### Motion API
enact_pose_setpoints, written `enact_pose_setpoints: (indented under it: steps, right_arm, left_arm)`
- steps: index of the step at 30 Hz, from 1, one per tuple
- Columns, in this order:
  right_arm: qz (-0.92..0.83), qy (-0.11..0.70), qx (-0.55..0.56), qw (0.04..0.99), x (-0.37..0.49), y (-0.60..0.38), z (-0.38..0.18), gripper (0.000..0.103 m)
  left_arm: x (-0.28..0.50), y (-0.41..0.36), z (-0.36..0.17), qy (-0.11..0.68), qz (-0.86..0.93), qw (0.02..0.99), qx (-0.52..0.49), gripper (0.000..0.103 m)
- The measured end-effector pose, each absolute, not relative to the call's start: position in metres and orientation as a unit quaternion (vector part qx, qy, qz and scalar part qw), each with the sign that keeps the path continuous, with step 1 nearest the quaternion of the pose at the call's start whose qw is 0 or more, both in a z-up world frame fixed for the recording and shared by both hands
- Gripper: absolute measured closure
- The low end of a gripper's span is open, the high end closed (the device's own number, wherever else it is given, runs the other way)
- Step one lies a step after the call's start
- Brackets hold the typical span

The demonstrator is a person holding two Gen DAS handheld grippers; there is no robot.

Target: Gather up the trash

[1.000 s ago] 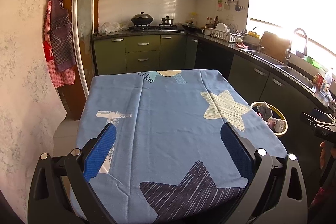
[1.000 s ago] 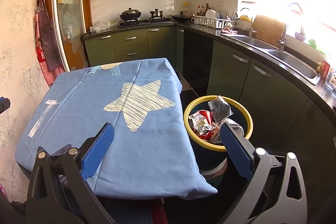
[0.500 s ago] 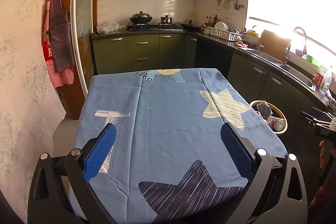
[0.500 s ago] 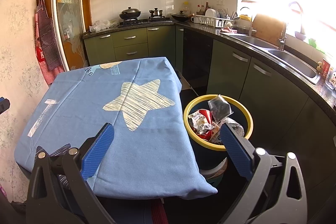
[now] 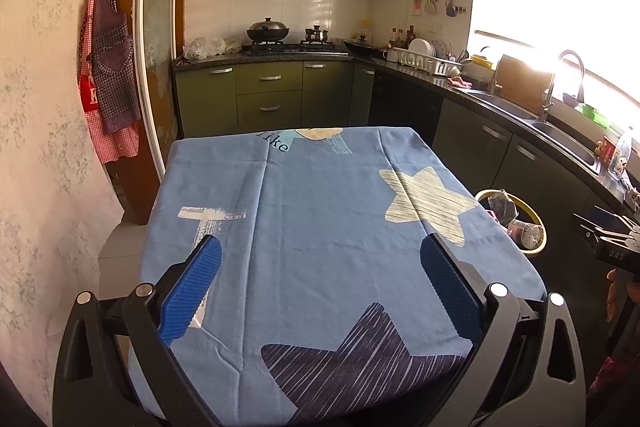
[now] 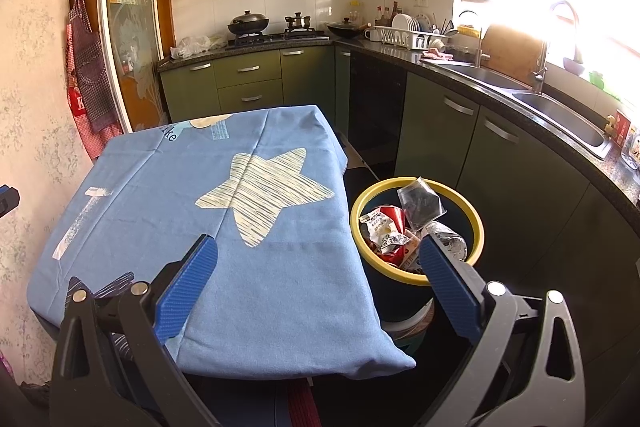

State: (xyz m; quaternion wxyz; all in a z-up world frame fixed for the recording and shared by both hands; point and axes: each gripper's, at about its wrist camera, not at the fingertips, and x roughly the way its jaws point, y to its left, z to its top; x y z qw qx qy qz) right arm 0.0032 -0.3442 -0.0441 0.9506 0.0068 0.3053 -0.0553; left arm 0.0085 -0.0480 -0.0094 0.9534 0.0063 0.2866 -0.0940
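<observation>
1. At the far left, an apron (image 5: 110, 67) hung on the wall beside the glass door (image 5: 158, 39), well apart from anything you were handling.
2. Your left hand-held gripper (image 5: 320, 287) hovered over the near end of the bench (image 5: 320, 211), its blue pads (image 5: 192, 287) spread wide with nothing between them.
3. The bench carried a blue cloth with a pale star (image 5: 428, 203) toward its right side and a dark striped star (image 5: 360, 367) at the near edge; the cloth lay flat with a few creases.
4. Beyond the bench, a wok (image 5: 267, 31) and a smaller pot (image 5: 317, 34) sat on the stove against the back wall.
5. Your right hand-held gripper (image 6: 320, 287) was held above the bench's right near corner, jaws likewise standing far apart and empty.
6. Just right of the bench, on the floor, stood the yellow-rimmed bin (image 6: 360, 199), touching or almost touching the hanging cloth; I could not tell which.
7. The trash (image 6: 404, 227) was inside that bin: crumpled wrappers, a red piece, and a clear bag (image 6: 420, 203) sticking up above the rim. The right pad of your right hand-held gripper overlapped the bin's near edge in the right wrist view.
8. Further right ran the dark countertop with a dish rack (image 6: 408, 35), a sink (image 6: 560, 115) and a tap (image 6: 540, 67) under the bright window.
9. At the right edge of the left wrist view, part of your right hand (image 5: 616, 295) showed below its device.
</observation>
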Motion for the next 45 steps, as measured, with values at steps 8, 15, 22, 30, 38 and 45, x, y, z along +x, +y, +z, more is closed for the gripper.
enact_pose_setpoints:
  steps: [8, 15, 22, 30, 38, 45]
  right_arm:
    - [-0.053, 0.307, 0.007, 0.95, 0.003, -0.345, -0.045, 0.007]
    - [-0.053, 0.309, 0.007, 0.95, 0.005, -0.346, -0.045, 0.007]
    - [-0.052, 0.313, 0.006, 0.948, 0.007, -0.346, -0.048, 0.007]
    - [-0.053, 0.314, 0.006, 0.948, 0.007, -0.346, -0.048, 0.007]
    - [-0.051, 0.32, 0.005, 0.946, 0.009, -0.348, -0.053, 0.007]
    - [-0.053, 0.322, 0.012, 0.945, 0.016, -0.351, -0.057, 0.007]
  left_arm:
    - [0.01, -0.048, -0.008, 0.286, -0.092, 0.954, 0.007, 0.005]
    - [0.009, -0.051, -0.008, 0.286, -0.091, 0.954, 0.013, 0.005]
    - [0.008, -0.052, -0.007, 0.285, -0.093, 0.954, 0.013, 0.005]
    - [0.011, -0.052, -0.007, 0.29, -0.097, 0.952, 0.01, 0.005]
    - [0.017, -0.054, -0.01, 0.281, -0.109, 0.953, -0.002, 0.005]
    - [0.036, -0.048, -0.013, 0.298, -0.096, 0.95, -0.006, 0.005]
